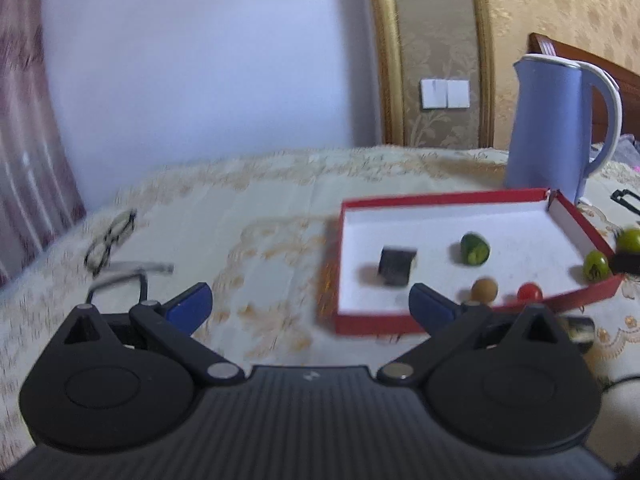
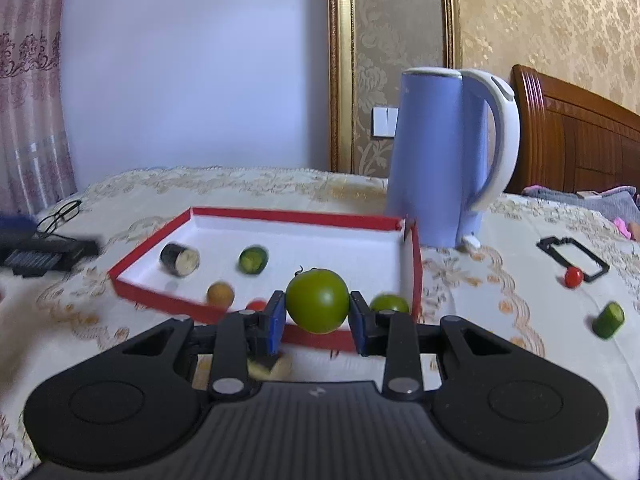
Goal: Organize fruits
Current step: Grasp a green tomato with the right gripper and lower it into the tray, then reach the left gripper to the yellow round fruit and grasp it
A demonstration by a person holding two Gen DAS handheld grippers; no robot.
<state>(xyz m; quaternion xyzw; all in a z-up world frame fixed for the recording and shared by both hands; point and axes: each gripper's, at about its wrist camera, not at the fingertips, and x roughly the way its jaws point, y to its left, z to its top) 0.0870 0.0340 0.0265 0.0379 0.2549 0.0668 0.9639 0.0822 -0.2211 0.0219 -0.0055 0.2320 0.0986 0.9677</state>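
Observation:
My right gripper (image 2: 317, 314) is shut on a green tomato (image 2: 317, 300) and holds it just above the near edge of the red-rimmed white tray (image 2: 296, 217). In the tray lie a dark roll piece (image 2: 179, 259), a green cucumber piece (image 2: 253, 259), a brown round fruit (image 2: 220, 294), a small red tomato (image 2: 256, 304) and another green fruit (image 2: 389, 304). My left gripper (image 1: 310, 304) is open and empty, low over the cloth left of the tray (image 1: 440, 199). The green tomato also shows in the left wrist view (image 1: 629, 240).
A blue kettle (image 2: 436, 156) stands behind the tray. On the cloth to the right lie a red cherry tomato (image 2: 573, 277), a cucumber piece (image 2: 609, 319) and a black frame (image 2: 573, 258). Glasses (image 1: 112, 236) lie at the left. A bed headboard (image 2: 576, 136) is at far right.

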